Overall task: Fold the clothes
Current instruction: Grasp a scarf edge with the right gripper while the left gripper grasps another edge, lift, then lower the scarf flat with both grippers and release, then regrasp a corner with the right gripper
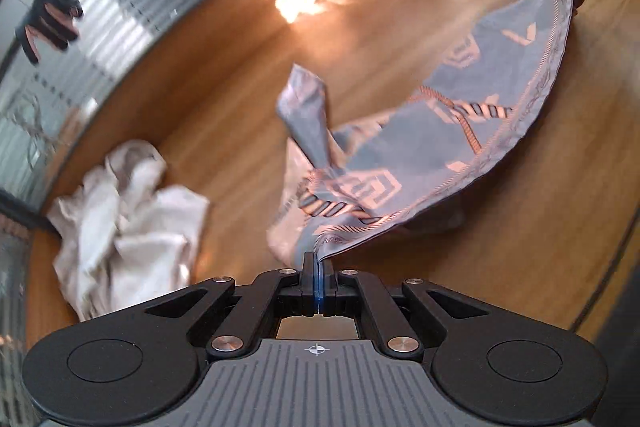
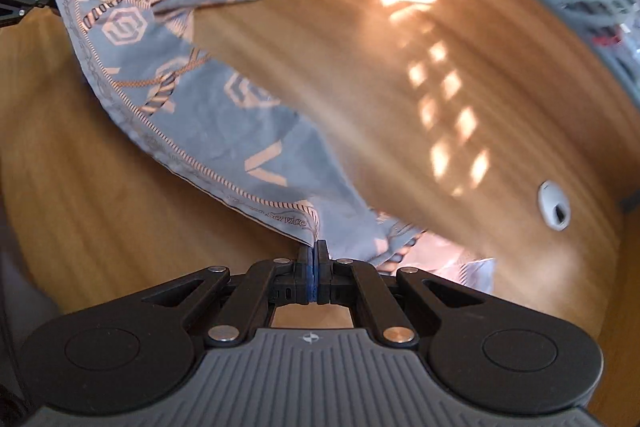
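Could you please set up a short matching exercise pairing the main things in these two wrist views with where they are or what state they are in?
Things:
1. patterned scarf
2. white cloth
3. grey disc
4. left gripper

States:
A. lying crumpled on the table
B. shut on a corner of fabric
C. stretched between two grippers, partly lifted
D. set into the wooden table top

Pairs: 1-C, 2-A, 3-D, 4-B. The right gripper pinches the scarf's other end.

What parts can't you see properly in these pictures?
- Scarf: its near end drops behind the right tool, right wrist view.
- White cloth: crumpled and blurred, left wrist view; cut off by the top edge, right wrist view.
- Table: motion blur and sun glare.
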`<state>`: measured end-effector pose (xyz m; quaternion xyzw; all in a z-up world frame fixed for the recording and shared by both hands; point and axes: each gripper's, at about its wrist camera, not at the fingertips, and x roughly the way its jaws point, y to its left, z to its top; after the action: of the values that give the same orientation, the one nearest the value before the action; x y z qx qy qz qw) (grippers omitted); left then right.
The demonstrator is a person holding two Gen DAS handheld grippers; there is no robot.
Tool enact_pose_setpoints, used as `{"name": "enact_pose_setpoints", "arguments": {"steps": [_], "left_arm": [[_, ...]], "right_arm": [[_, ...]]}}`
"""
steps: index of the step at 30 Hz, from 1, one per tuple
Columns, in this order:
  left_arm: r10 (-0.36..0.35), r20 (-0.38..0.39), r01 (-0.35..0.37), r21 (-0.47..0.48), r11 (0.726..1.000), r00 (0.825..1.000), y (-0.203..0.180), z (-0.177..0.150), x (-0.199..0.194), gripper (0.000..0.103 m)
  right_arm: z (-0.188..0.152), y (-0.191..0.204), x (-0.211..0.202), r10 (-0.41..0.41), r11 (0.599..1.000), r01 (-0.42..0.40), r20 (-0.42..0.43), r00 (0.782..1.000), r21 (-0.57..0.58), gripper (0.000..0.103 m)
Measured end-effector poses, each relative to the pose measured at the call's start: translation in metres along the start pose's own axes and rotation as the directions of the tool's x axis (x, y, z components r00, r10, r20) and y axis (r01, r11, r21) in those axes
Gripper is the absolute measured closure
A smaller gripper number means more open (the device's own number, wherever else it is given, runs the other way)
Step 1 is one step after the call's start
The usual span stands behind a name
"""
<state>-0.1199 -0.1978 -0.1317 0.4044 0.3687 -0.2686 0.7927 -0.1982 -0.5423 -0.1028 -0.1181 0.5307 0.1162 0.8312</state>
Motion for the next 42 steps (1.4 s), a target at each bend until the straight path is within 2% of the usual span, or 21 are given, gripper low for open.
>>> {"name": "enact_pose_setpoints", "arguments": {"steps": [5,8,12,15,18,23,24,26,28,30,33,36,38,42], "left_arm": [[-0.006,-0.082,-0.002,-0.099,0.995,0.997,-0.004,-0.027,0.001,0.1],[0.001,-0.115,-0.017,-0.142,0.99,0.993,-0.002,-0.035,0.002,0.1],[0.009,-0.15,-0.038,-0.187,0.982,0.989,0.002,-0.041,0.005,0.1],[0.015,-0.177,-0.054,-0.22,0.974,0.984,0.004,-0.047,0.007,0.1],[0.014,-0.22,-0.079,-0.29,0.954,0.975,0.01,-0.051,0.012,0.1],[-0.022,-0.266,-0.083,-0.376,0.923,0.964,0.016,-0.06,0.014,0.096],[-0.039,-0.26,-0.069,-0.394,0.917,0.965,0.017,-0.061,0.012,0.093],[-0.093,-0.216,-0.012,-0.442,0.897,0.972,0.021,-0.062,0.003,0.072],[-0.15,-0.158,0.055,-0.489,0.871,0.976,0.023,-0.063,-0.009,0.066],[-0.174,-0.114,0.093,-0.51,0.855,0.978,0.025,-0.06,-0.02,0.066],[-0.171,-0.083,0.099,-0.543,0.834,0.982,0.029,-0.054,-0.023,0.066],[-0.175,-0.062,0.105,-0.593,0.798,0.983,0.033,-0.047,-0.018,0.066],[-0.185,-0.038,0.121,-0.627,0.77,0.982,0.036,-0.042,-0.014,0.066],[-0.198,-0.013,0.144,-0.638,0.757,0.98,0.03,-0.031,-0.008,0.066]], "right_arm": [[-0.023,0.02,0.0,0.091,0.996,-0.091,-0.039,0.995,0.003,0.103],[-0.028,0.024,-0.002,0.145,0.989,-0.144,-0.035,0.989,0.029,0.102],[-0.029,0.022,-0.008,0.171,0.983,-0.17,-0.018,0.985,0.062,0.1],[-0.029,0.009,-0.018,0.158,0.978,-0.16,0.022,0.987,0.135,0.098],[-0.031,-0.008,-0.027,0.136,0.965,-0.148,0.066,0.988,0.217,0.085],[-0.04,-0.044,-0.02,0.065,0.919,-0.094,0.089,0.994,0.383,0.083],[-0.041,-0.05,-0.015,0.045,0.906,-0.074,0.08,0.996,0.416,0.082],[-0.044,-0.063,-0.005,0.005,0.876,-0.034,0.061,0.998,0.481,0.082],[-0.047,-0.073,0.001,-0.004,0.836,-0.032,0.065,0.998,0.547,0.082],[-0.051,-0.08,0.008,-0.009,0.788,-0.036,0.069,0.998,0.614,0.082],[-0.052,-0.094,0.018,0.005,0.701,-0.063,0.084,0.996,0.711,0.082],[-0.054,-0.108,0.026,0.027,0.608,-0.092,0.096,0.995,0.789,0.082],[-0.054,-0.115,0.033,0.043,0.561,-0.098,0.089,0.995,0.822,0.082],[-0.056,-0.122,0.046,0.093,0.481,-0.111,0.075,0.993,0.87,0.082]]}}
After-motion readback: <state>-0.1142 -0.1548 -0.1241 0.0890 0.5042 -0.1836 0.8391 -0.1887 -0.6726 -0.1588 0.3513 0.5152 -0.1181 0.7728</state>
